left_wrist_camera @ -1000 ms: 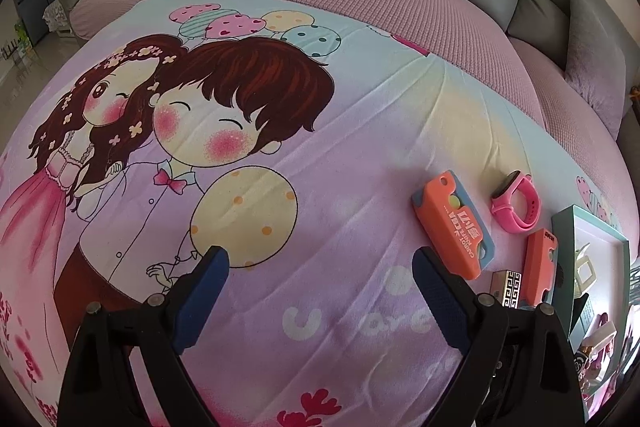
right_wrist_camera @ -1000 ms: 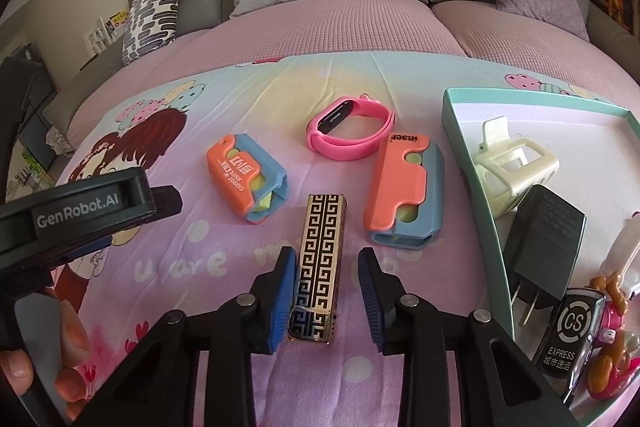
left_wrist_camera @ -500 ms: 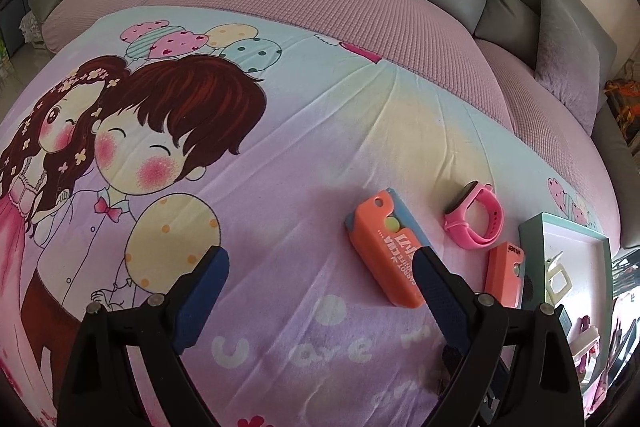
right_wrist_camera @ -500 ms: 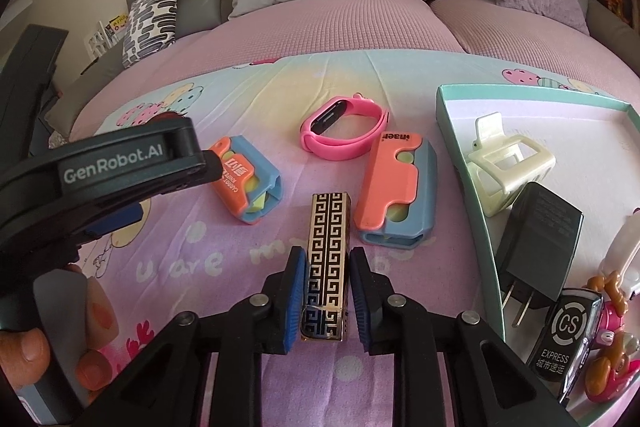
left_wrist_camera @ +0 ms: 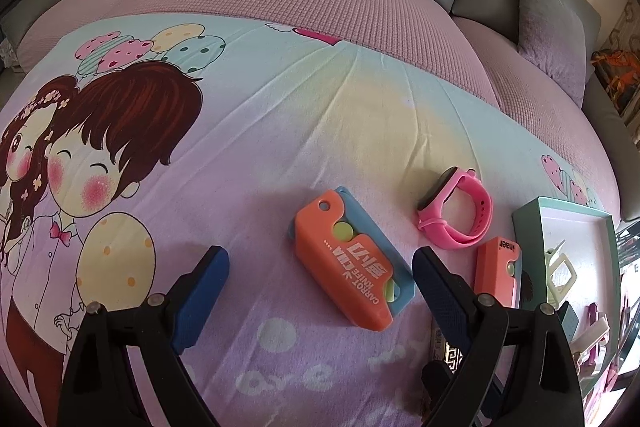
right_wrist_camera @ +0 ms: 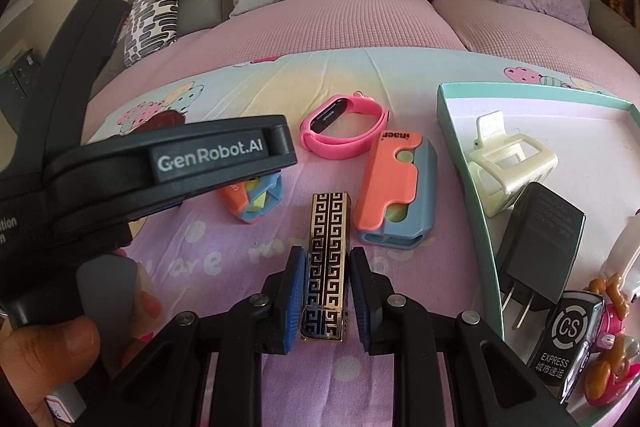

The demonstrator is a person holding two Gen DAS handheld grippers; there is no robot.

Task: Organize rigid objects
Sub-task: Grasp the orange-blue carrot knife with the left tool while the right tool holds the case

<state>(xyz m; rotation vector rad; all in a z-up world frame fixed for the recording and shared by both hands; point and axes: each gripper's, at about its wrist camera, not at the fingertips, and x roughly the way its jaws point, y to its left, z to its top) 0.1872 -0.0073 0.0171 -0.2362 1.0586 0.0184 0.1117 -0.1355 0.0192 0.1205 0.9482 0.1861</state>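
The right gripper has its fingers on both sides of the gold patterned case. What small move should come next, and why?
Probably lift it a little. The right gripper looks shut on the gold patterned case, which lies flat on the blanket; the tray is to its right.

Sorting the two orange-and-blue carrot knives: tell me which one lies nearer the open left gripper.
The carrot knife printed CARROT KNIFE, lying between the left gripper's fingers; the other knife lies outside them, beside the teal tray.

Left gripper (left_wrist_camera: 320, 291): jaws spread wide, nothing between them, aimed toward 12 o'clock.
Right gripper (right_wrist_camera: 327, 301): jaws closed in, pads (right_wrist_camera: 297, 301) against a patterned bar.
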